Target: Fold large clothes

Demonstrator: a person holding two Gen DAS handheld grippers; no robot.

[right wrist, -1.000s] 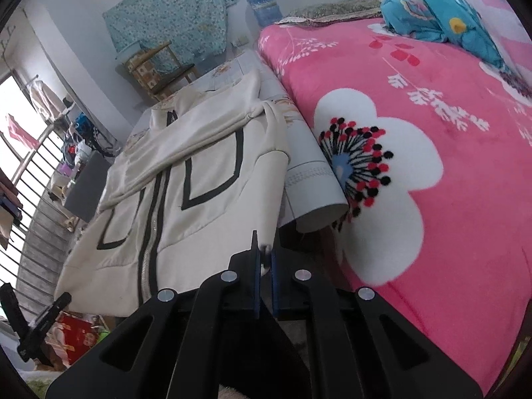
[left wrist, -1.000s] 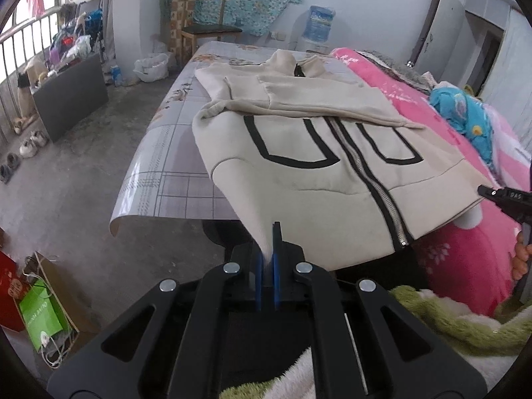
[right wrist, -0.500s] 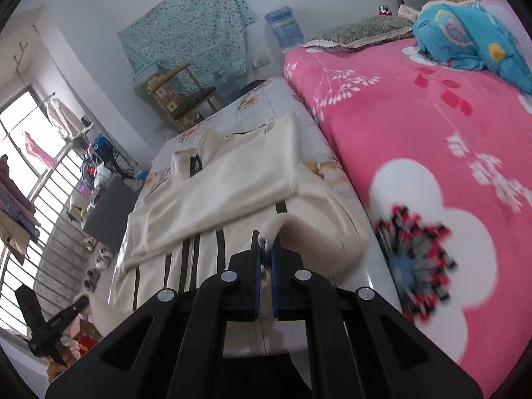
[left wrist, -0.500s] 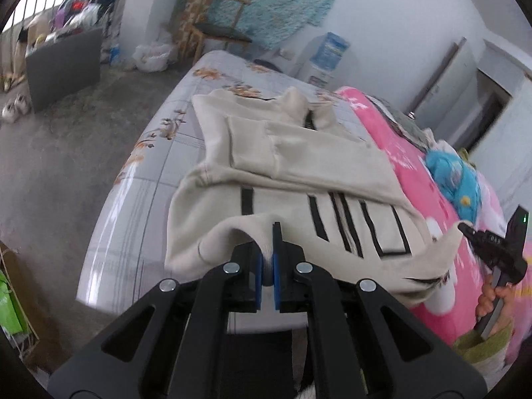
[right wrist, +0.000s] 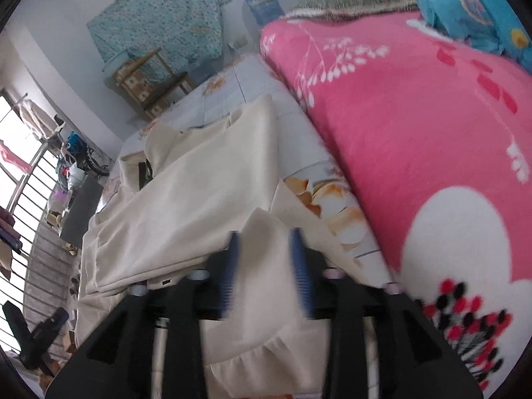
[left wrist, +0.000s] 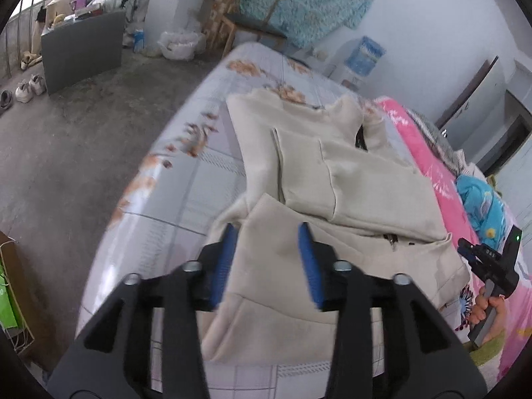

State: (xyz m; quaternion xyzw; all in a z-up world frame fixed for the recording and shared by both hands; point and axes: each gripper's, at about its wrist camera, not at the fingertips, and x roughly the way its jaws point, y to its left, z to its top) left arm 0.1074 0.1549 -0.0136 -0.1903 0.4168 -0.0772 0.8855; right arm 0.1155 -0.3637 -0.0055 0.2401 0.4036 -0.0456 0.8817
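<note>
jacket (left wrist: 349,179) on table (left wrist: 186,179), hem folded up | left gripper (left wrist: 267,261), right gripper (right wrist: 266,262): jaws just opened, hem cloth loose between | long axis across, both equally near

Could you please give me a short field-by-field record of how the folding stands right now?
garment: cream jacket, hem folded up over its body
surface: floral sheet beside a pink blanket
left gripper: jaws just opened, hem corner between the pads but not pressed
right gripper: jaws just opened, other hem corner loose between them
sleeves: folded across the chest
background: wooden chair, water bottle
</note>
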